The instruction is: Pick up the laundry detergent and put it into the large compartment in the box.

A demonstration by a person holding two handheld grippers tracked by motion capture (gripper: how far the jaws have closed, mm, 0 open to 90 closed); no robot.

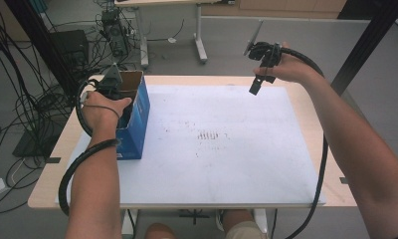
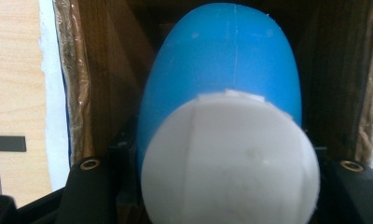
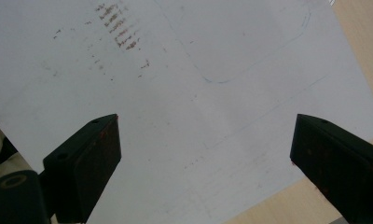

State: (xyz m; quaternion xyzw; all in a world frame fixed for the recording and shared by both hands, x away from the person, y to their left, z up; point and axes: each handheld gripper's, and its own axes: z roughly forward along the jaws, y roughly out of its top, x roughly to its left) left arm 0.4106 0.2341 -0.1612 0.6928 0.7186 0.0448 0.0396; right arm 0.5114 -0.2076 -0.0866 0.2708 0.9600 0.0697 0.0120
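Note:
An egg-shaped object (image 2: 220, 79), blue on its far half and white on its near half, sits between the jaws of my left gripper (image 2: 220, 165), which is shut on it. That gripper (image 1: 111, 82) reaches down into the open top of a blue cardboard box (image 1: 139, 117) at the table's left. The box's brown inner walls (image 2: 103, 70) surround the object. My right gripper (image 1: 258, 84) hangs above the far right of the white mat (image 1: 212, 149). Its jaws stand wide open over the mat (image 3: 175, 70), and the right gripper (image 3: 205, 144) has nothing between its fingers.
The mat covers most of a wooden table (image 1: 50, 184) and carries faint brown smudges (image 1: 209, 135) near its middle. Cables (image 1: 18, 107) lie tangled on the floor at the left. A desk's legs (image 1: 201, 47) stand beyond the table, and a black post (image 1: 371, 42) rises at the right.

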